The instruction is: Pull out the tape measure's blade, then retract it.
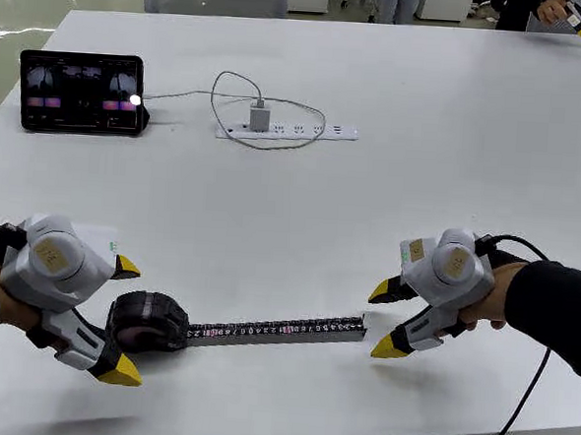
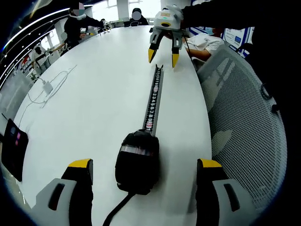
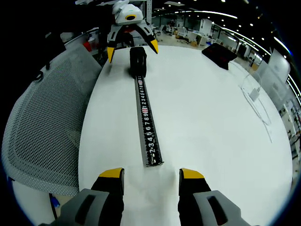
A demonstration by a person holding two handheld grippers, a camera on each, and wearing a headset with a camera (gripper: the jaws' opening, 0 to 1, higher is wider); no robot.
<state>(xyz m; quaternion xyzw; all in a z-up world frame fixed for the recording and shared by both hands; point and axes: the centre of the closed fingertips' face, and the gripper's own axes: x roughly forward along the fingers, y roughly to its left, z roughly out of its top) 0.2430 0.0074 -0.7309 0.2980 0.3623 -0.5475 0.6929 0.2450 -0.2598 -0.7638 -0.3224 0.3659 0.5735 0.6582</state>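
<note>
Black tape measure (image 1: 146,320) on white table, blade (image 1: 279,328) extended flat

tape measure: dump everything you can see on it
The tape measure has a black, rubbery-looking case lying on the white table, with a dark cord trailing from its rear. Its dark blade with white numerals is pulled out partway, flat on the table, ending in a small hook. The open left gripper straddles the case without touching it; the open right gripper sits just short of the hook.

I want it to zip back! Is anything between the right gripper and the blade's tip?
Nothing visible does. Only bare white table lies between the right gripper, jaws open, and the tip of the dark numbered metal blade.
</note>
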